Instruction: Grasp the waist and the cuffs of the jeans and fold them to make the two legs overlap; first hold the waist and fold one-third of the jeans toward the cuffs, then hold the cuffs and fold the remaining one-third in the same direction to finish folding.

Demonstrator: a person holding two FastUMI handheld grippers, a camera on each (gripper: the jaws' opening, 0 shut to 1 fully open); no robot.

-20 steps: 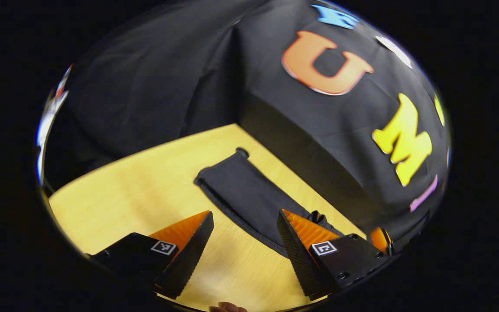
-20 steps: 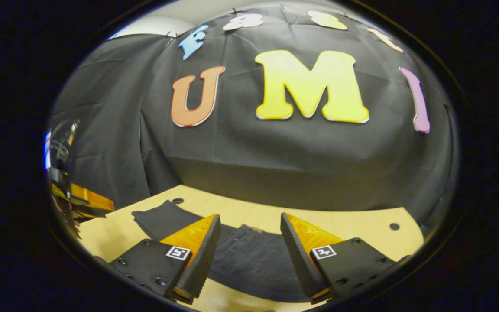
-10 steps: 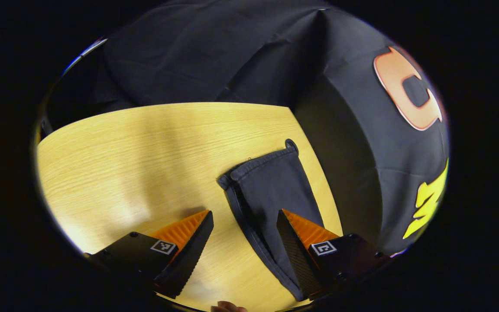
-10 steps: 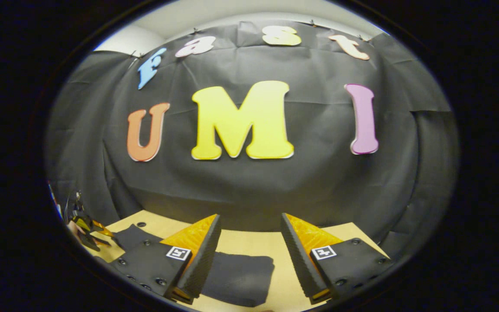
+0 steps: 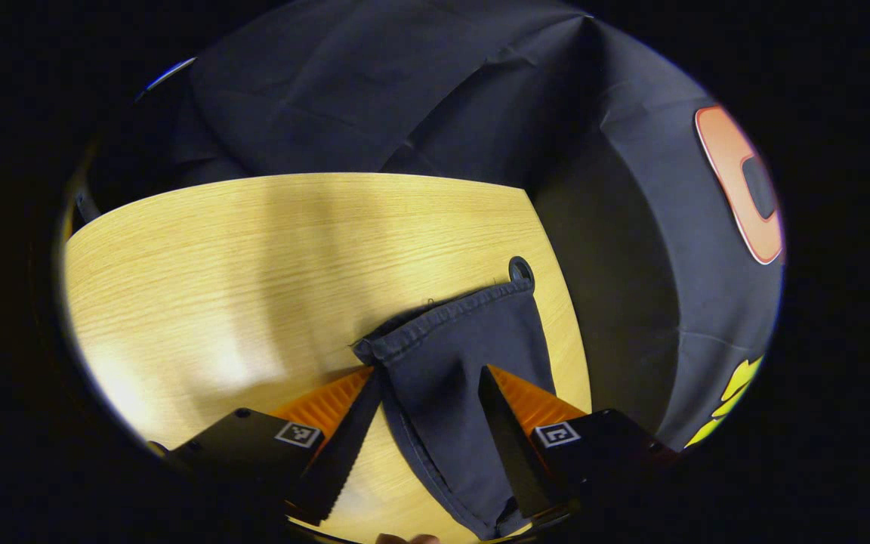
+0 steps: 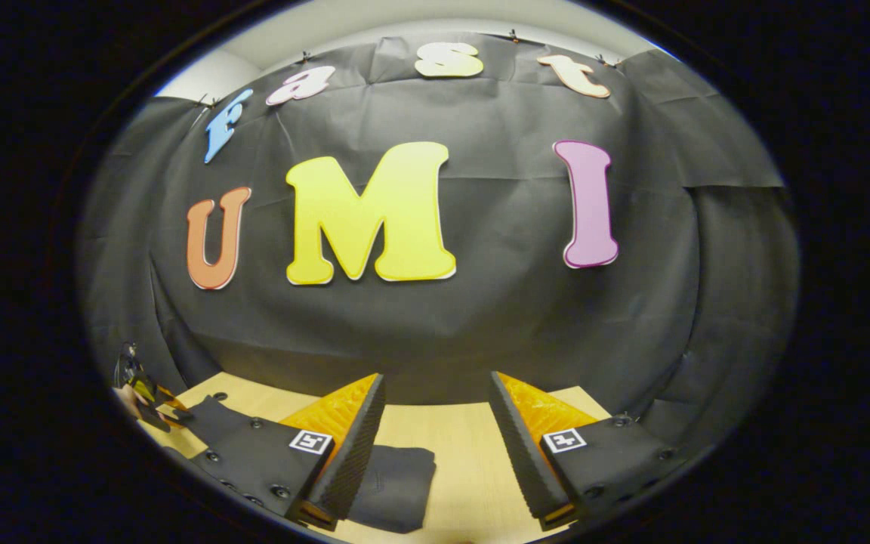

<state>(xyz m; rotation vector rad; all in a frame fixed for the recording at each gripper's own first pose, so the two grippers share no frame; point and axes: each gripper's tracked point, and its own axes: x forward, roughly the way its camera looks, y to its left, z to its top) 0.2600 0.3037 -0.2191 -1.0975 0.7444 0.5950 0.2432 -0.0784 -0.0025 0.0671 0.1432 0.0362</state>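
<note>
The jeans lie flat on the desk, cuff end between my left gripper fingers, which are apart. My right gripper, fingers apart, holds nothing. I judge the cuff grasp comes next: lower and close.

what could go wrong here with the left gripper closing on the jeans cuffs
The left gripper is open with the cuffs between its fingers, but the near finger sits right at the fabric's edge, so it may catch only one layer and the legs could slip apart. The cuffs lie close to the table edge by the wall, so a pull might drag them off. The right gripper is open over the folded end, holding nothing down.
</note>
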